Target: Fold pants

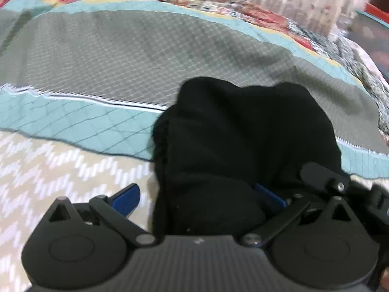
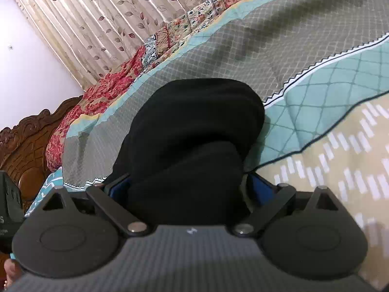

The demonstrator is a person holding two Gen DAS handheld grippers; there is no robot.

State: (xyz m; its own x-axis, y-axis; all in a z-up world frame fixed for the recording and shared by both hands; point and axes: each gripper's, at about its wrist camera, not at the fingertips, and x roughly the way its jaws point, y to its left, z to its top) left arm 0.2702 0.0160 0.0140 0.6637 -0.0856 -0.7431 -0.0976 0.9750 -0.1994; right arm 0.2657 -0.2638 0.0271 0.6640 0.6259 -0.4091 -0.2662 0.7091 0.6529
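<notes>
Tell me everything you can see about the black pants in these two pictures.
The black pants are plain, soft, matte cloth, bunched into a rounded heap with no visible pocket or label. A gathered edge runs down their left side in the left view. They lie on the patterned bedspread. Cloth sits between the blue fingers of the left claw and of the right claw.

My left black plastic gripper with blue finger pads (image 1: 197, 194) and right twin gripper (image 2: 187, 185) have ribbed grey bodies, silver screws.
</notes>
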